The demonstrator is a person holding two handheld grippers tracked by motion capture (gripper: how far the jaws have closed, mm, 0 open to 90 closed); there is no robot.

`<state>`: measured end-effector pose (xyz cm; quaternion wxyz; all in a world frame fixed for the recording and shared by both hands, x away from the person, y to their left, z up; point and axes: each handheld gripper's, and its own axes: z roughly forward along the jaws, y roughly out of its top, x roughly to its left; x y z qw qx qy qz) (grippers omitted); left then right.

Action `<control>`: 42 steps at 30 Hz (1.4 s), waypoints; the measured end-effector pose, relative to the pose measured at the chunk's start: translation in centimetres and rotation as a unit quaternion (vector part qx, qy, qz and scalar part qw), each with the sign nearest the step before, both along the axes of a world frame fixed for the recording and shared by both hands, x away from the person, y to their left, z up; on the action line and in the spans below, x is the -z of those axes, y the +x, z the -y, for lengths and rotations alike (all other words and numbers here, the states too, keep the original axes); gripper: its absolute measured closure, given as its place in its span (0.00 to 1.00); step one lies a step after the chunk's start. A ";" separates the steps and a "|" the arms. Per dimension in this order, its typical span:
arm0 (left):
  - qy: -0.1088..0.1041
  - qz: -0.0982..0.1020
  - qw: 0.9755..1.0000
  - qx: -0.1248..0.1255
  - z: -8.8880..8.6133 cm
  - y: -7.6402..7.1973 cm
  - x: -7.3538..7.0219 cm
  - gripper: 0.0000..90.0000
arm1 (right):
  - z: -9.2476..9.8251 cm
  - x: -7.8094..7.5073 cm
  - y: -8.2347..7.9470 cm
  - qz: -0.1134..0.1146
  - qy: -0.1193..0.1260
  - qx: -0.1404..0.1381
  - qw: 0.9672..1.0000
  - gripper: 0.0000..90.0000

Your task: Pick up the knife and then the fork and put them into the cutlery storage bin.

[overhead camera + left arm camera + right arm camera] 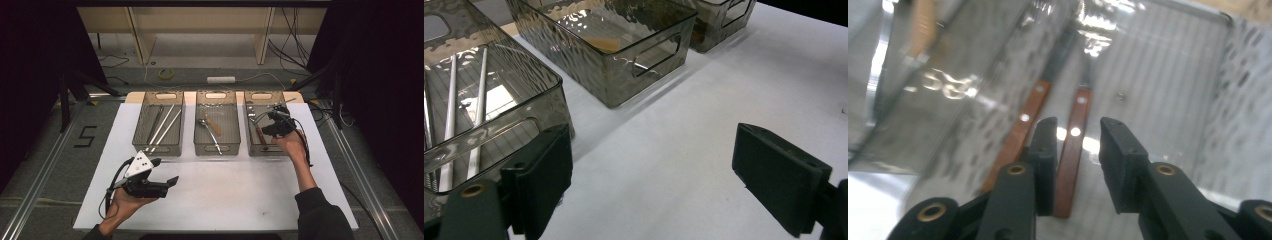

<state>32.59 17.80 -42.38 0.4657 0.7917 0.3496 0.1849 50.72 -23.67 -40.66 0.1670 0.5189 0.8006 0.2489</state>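
Wood-handled knife [1068,165] lies in right bin [285,148], my right hand-held gripper [1077,145] part-open astride it, not gripping; left hand-held gripper [651,185] wide open, empty. Next: lift clear w/o snagging.

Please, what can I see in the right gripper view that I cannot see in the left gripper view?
Right gripper view: two wooden knife handles with rivets lie on the bin floor, and the right gripper stands over them, jaws apart, pads not pressing on either. Left gripper view: white chopsticks in a bin, the middle bin, the white table, and the wide-open left gripper. Both share smoky clear bin walls.
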 end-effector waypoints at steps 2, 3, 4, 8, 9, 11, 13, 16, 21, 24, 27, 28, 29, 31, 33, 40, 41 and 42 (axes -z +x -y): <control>0.000 0.001 1.000 0.000 0.0 0.0 0.0 0.18 | 0.0 -0.4 -0.3 0.007 0.007 -0.005 1.000 0.74; 0.000 0.001 1.000 0.000 0.0 0.0 0.0 0.18 | 0.0 -0.6 -0.5 0.010 0.009 -0.008 1.000 0.72; -0.001 0.001 1.000 0.000 0.0 0.0 0.0 0.18 | 0.1 -0.7 -0.7 0.014 0.010 -0.010 1.000 0.70; -0.002 0.002 1.000 -0.001 -0.1 0.0 -0.1 0.18 | 0.1 -1.2 -1.7 0.031 0.022 -0.026 0.999 0.65; -0.003 0.001 1.000 -0.001 -0.1 0.0 -0.1 0.18 | 0.1 -1.2 -2.1 0.036 0.027 -0.030 0.999 0.63; -0.004 0.001 1.000 -0.001 -0.1 0.0 -0.1 0.18 | 0.1 -1.3 -2.7 0.036 0.039 -0.041 0.998 0.57; -0.006 -0.001 1.000 -0.001 -0.1 0.0 -0.1 0.18 | 0.1 -1.2 -3.3 0.040 0.059 -0.049 0.996 0.56; -0.011 -0.005 1.000 -0.002 -0.2 0.1 0.0 0.18 | 0.0 -1.0 -4.3 0.055 0.081 -0.056 0.994 0.51; -0.022 -0.009 1.000 -0.004 -0.3 0.1 -0.1 0.18 | -0.5 -0.9 -6.4 0.083 0.114 -0.077 0.987 0.46; -0.027 -0.010 1.000 -0.006 -0.4 0.2 -0.1 0.18 | -0.9 -1.1 -7.5 0.099 0.128 -0.084 0.983 0.44; -0.031 -0.012 0.999 -0.008 -0.5 0.2 -0.1 0.18 | -1.3 -1.2 -8.5 0.107 0.155 -0.098 0.977 0.42; -0.032 -0.014 0.999 -0.008 -0.5 0.2 -0.1 0.18 | -1.5 -1.2 -8.8 0.109 0.160 -0.102 0.976 0.42; -0.033 -0.015 0.999 -0.008 -0.5 0.2 -0.1 0.18 | -1.6 -1.2 -9.1 0.112 0.166 -0.106 0.974 0.41; -0.035 -0.015 0.999 -0.008 -0.5 0.2 -0.1 0.18 | -1.9 -1.1 -9.7 0.116 0.178 -0.114 0.970 0.40; -0.036 -0.016 0.999 -0.007 -0.5 0.2 -0.1 0.18 | -2.1 -1.0 -10.3 0.120 0.185 -0.124 0.967 0.38; -0.045 -0.019 0.999 -0.008 -0.7 0.3 -0.1 0.18 | -2.7 -0.6 -11.8 0.132 0.192 -0.151 0.961 0.35; -0.046 -0.019 0.999 -0.009 -0.7 0.3 -0.1 0.18 | -2.8 -0.6 -12.1 0.135 0.194 -0.153 0.959 0.35; -0.047 -0.019 0.999 -0.010 -0.7 0.3 -0.1 0.18 | -2.8 -0.5 -12.4 0.137 0.199 -0.157 0.958 0.35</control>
